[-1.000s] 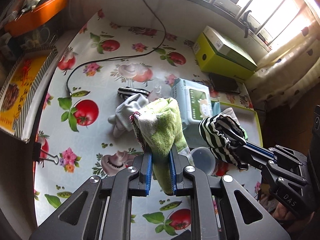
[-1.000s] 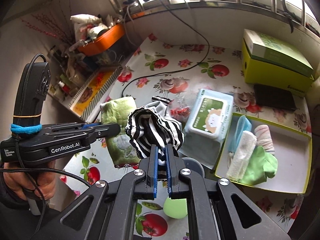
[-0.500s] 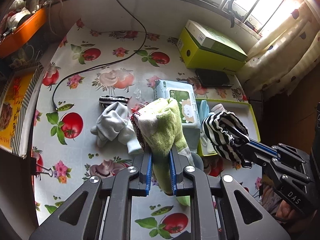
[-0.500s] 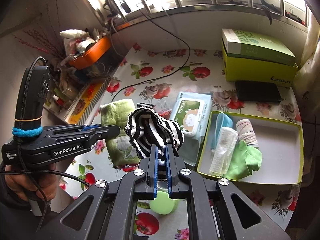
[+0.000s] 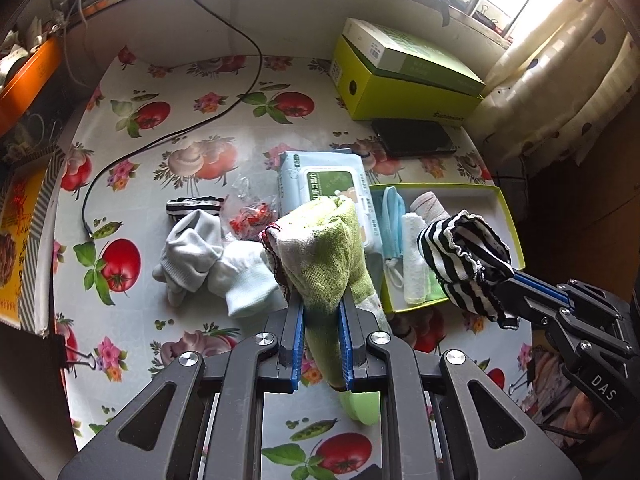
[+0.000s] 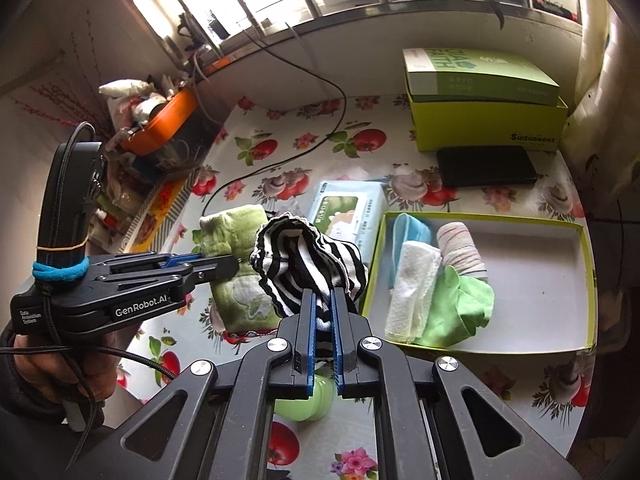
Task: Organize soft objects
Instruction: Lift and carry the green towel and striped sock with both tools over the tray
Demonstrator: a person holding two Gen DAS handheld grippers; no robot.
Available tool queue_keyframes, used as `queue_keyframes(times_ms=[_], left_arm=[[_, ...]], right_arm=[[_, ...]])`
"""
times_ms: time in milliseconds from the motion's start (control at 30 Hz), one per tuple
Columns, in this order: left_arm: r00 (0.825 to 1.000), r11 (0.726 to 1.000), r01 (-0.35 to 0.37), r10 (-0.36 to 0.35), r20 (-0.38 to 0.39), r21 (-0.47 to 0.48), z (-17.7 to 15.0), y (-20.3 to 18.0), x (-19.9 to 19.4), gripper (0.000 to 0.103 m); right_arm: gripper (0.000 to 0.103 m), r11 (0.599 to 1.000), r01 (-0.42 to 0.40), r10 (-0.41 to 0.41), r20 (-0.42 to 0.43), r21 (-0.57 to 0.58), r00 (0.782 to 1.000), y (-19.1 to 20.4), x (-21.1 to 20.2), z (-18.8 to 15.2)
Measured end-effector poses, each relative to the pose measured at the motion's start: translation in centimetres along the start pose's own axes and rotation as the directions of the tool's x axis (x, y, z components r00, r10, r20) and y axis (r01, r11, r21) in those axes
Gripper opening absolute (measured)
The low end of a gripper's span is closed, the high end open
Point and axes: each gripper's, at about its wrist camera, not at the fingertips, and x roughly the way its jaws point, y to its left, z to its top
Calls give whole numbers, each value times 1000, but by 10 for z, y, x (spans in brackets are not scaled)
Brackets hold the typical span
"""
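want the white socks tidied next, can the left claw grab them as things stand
Probably not yet: the left claw is shut on the green towel, so it is full. The white socks lie uncovered on the table.

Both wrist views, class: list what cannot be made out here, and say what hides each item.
- Green round thing: right view, mostly behind the right gripper; what it is stays unclear.
- Wipes pack: left view, near end hidden by the green towel.
- Striped cloth: right view, bunched; garment type unclear.
- Tray: left view, near part covered by the striped cloth.
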Motion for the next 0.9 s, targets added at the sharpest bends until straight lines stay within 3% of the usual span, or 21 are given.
queue_keyframes(times_ms=[367,900], left_arm=[[1000,998,12,-10,-25,55,10,-26,11,15],[991,987,105,-93,-98,124,28,-76,42,15]], right_arm=[[7,998,11,-12,15,62,1000,-30,-5,-6],[7,978,57,-62,21,201,998,-89,-8,-18]])
